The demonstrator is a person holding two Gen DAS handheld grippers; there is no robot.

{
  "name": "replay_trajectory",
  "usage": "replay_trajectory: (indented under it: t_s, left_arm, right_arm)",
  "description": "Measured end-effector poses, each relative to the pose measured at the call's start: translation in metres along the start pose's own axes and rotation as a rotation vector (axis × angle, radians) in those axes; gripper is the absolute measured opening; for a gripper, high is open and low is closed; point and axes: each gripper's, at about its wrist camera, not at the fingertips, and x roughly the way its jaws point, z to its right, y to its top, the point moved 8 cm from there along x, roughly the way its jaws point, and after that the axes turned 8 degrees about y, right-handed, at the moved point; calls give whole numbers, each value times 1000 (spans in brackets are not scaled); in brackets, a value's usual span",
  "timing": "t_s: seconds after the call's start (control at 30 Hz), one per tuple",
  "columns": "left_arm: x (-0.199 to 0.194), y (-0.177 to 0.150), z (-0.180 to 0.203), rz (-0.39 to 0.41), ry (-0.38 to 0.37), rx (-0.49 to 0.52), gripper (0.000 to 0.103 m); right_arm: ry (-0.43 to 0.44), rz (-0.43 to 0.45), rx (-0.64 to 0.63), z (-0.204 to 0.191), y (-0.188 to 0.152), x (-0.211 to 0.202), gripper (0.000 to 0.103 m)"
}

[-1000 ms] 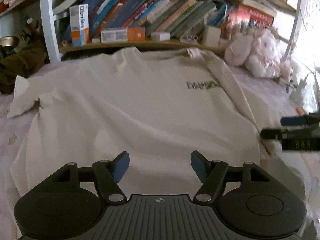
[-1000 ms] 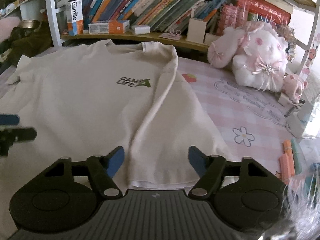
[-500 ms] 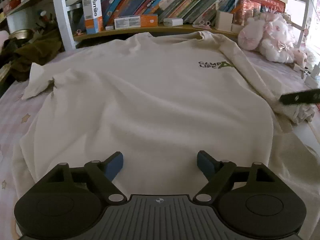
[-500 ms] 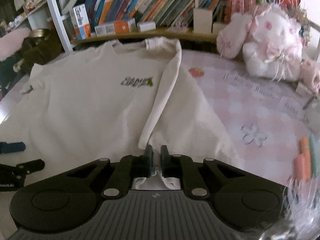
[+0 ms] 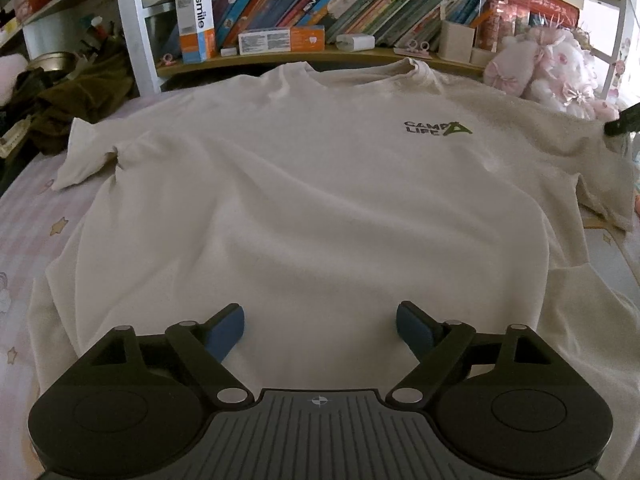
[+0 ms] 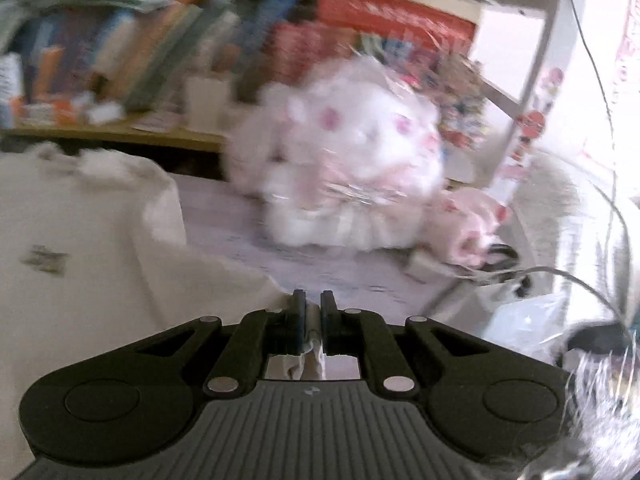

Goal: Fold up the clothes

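Observation:
A cream T-shirt (image 5: 320,200) with a small green "CAMP LIFE" print (image 5: 436,128) lies front up on a pink bed sheet (image 5: 24,208). Low over its hem hovers my left gripper (image 5: 320,312). Its jaws are opening, and only flat cloth lies beneath them. My right gripper (image 6: 311,300) is shut on the edge of the shirt's right sleeve (image 6: 208,280), and a pinch of cloth shows between its pads. The right wrist view is blurred. In the left wrist view that sleeve (image 5: 580,168) lies spread out to the right, with the right gripper's dark tip (image 5: 624,120) at the frame edge.
A shelf of books and boxes (image 5: 320,12) runs behind the collar. A pink and white plush toy (image 6: 352,168) sits at the back right, with cables and small clutter (image 6: 520,280) beside it. Dark clothes (image 5: 68,100) are heaped at the far left.
My right gripper shut on the sleeve edge and swung it out to the right, unfolding the sleeve off the shirt front. The left jaws spread wider and barely moved.

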Motion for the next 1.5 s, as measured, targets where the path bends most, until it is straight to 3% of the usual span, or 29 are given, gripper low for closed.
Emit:
replay_trajectory:
  t_s: [0.1, 0.17, 0.23, 0.4, 0.47, 0.53, 0.73, 0.8, 0.83, 0.9, 1.13, 1.33, 1.4, 1.47, 1.5]
  left_arm:
    - [1, 1, -1, -2, -2, 2, 87]
    - [1, 1, -1, -5, -4, 3, 88]
    - [1, 1, -2, -6, -4, 4, 90]
    - [2, 2, -1, -10, -9, 9, 93]
    - [3, 3, -1, -11, -11, 11, 93]
    - [3, 3, -1, -13, -14, 14, 94]
    - [3, 3, -1, -18, -20, 21, 94]
    - [2, 2, -1, -18, -22, 23, 94]
    - [2, 3, -1, -19, -22, 22, 94]
    - [2, 3, -1, -23, -21, 21, 94]
    - [-3, 1, 11, -34, -62, 68, 94]
    - [-4, 0, 8, -39, -78, 83, 94]
    - [-6, -1, 7, -49, -84, 86, 94]
    - [-11, 1, -1, -43, -88, 71, 94]
    - [-14, 3, -5, -34, -88, 62, 94]
  right_arm:
    - [-53, -38, 32, 21, -3, 18, 10]
    - [-113, -30, 46, 30, -5, 17, 22]
    - [-121, 1, 77, 35, -4, 9, 33]
    - [-25, 21, 198, 35, -10, -14, 35]
    - [42, -9, 266, 26, -19, -16, 39]
    - [54, -48, 257, 14, -29, -12, 41]
    - [25, -163, 250, -4, -58, 10, 41]
    - [34, -151, 244, -5, -57, 9, 31]
    - [49, -147, 234, -6, -56, 9, 11]
    - [57, -143, 208, -7, -54, 11, 9]
    - [-63, -109, 49, 11, -38, 32, 8]
    - [-113, -100, 23, 18, -29, 44, 9]
    - [-117, -107, 23, 15, -29, 42, 13]
    - [-88, -95, 73, 12, -28, 34, 28]
    - [-70, -79, 95, 10, -27, 29, 29]
